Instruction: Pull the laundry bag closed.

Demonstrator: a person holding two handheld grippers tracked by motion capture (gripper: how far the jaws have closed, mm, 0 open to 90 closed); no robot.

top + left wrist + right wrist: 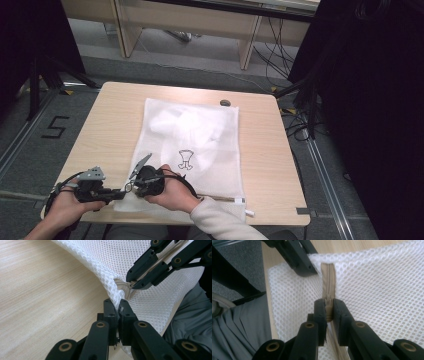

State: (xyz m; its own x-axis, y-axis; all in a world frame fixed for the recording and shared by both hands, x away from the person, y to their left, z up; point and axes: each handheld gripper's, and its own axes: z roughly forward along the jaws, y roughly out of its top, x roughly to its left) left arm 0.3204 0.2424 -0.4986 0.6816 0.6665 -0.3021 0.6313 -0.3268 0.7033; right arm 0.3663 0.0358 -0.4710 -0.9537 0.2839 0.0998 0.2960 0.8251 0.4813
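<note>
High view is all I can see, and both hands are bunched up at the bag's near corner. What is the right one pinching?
Observer: The right gripper has its jaws shut on the beige zipper of the white mesh bag, at what looks like the slider.
Operator: And the other one?
Observer: The left gripper pinches the mesh edge itself, right beside the zipper's end.
Operator: Is the zip open there?
Observer: In the right gripper view, the stretch ahead of the jaws looks closed, with its two sides together.
</note>
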